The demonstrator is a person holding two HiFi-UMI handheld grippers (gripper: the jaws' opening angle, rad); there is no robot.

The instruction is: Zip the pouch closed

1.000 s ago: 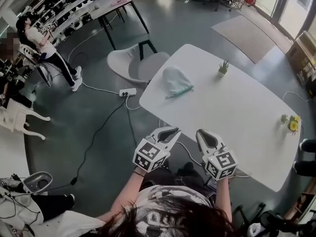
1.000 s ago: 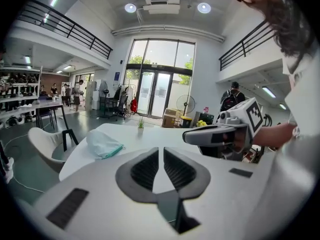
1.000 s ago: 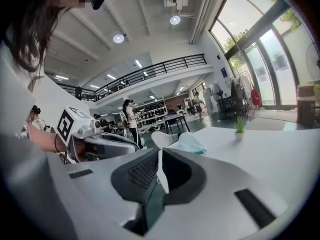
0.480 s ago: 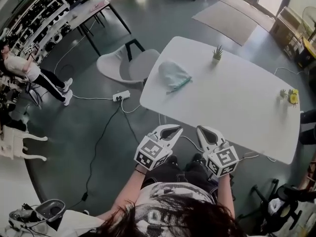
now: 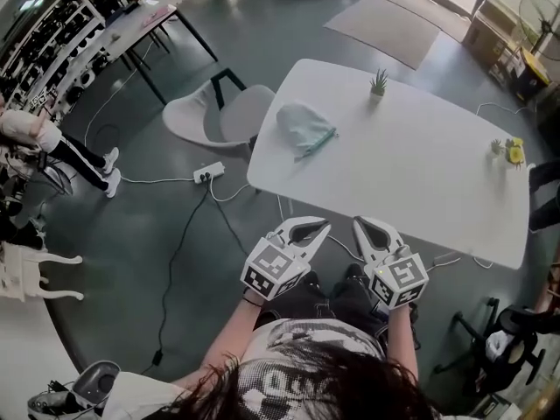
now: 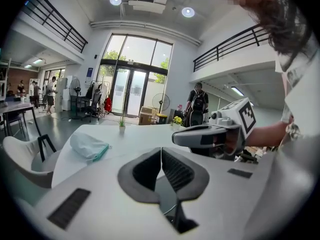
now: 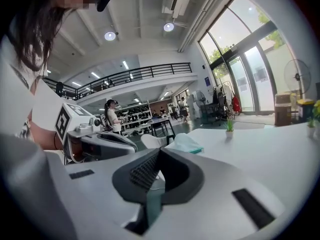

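The pale pouch lies at the far-left corner of the table. The left tongs and right tongs hang clenched and empty, well apart from it, near the person. The zip is too small to tell whether it is open or closed.

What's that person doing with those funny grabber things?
A person holds a hand-held gripper in each hand, near the edge of a white table. The left hand-held gripper and the right hand-held gripper are both shut and empty. The pouch lies at the table's far corner, untouched, so zipping has not started.
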